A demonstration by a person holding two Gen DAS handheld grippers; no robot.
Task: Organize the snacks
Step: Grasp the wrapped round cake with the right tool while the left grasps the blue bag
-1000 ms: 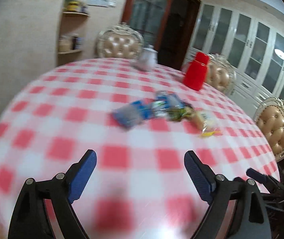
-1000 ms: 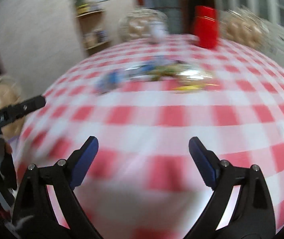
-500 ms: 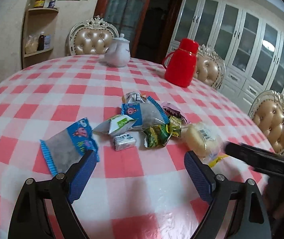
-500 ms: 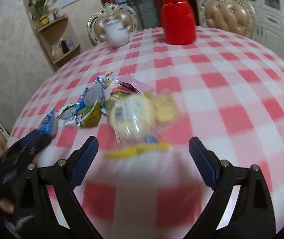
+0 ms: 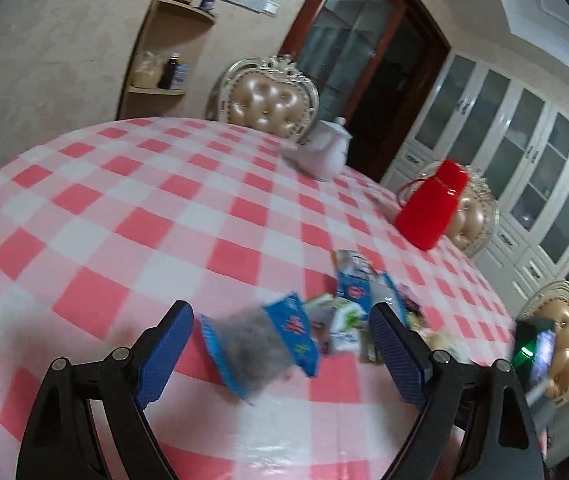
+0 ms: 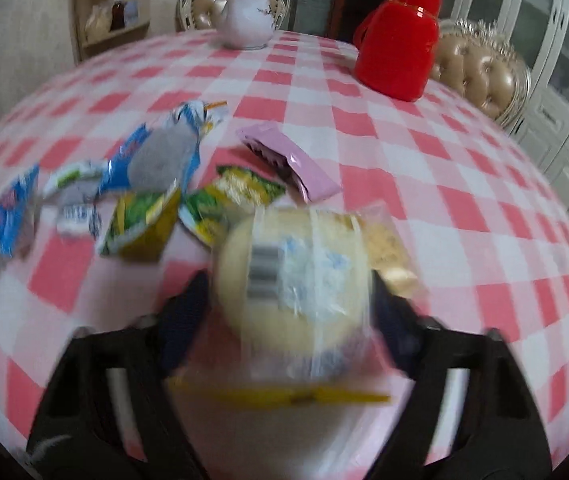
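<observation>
Jaws on the right gripper (image 6: 288, 300) have just been closing around the clear-wrapped bread bun (image 6: 296, 268); blue pads sit at both flanks of the bun, but motion blur hides whether they press yet, so I can't call it a grip. Left gripper (image 5: 280, 356) is spread wide, nothing clamped, hovering over the blue-and-grey snack pouch (image 5: 260, 344), which lies between its fingers on the checked tablecloth (image 5: 124, 208).

Landmark = bun. Relative to it in the right wrist view:
- two green-yellow packets (image 6: 188, 208) just beyond it to the left, touching or overlapping each other
- pink wrapper (image 6: 288, 160) beyond it, apart from the bun
- second blue-and-grey pouch (image 6: 156, 156) further left behind the green ones
- small white packets beside that, too blurred to name
- red thermos (image 6: 396, 40) and white teapot (image 6: 248, 16) far behind, well apart, not part of the pile

Step in hand, my read: first picks, one item per hand. Nothing is sorted yet; all the snacks lie in one loose heap.

Next move calls for:
- right: finish the squeeze gently, since the bun is soft and the film is slippery; lift straight up to clear the yellow strip (image 6: 284, 396) at the wrapper's near edge
- left: drop lower and narrow on the flat pouch; it lies thin on the cloth, so the pads must get down to cloth level or they'll skate over it

No destination is visible in either view.
</observation>
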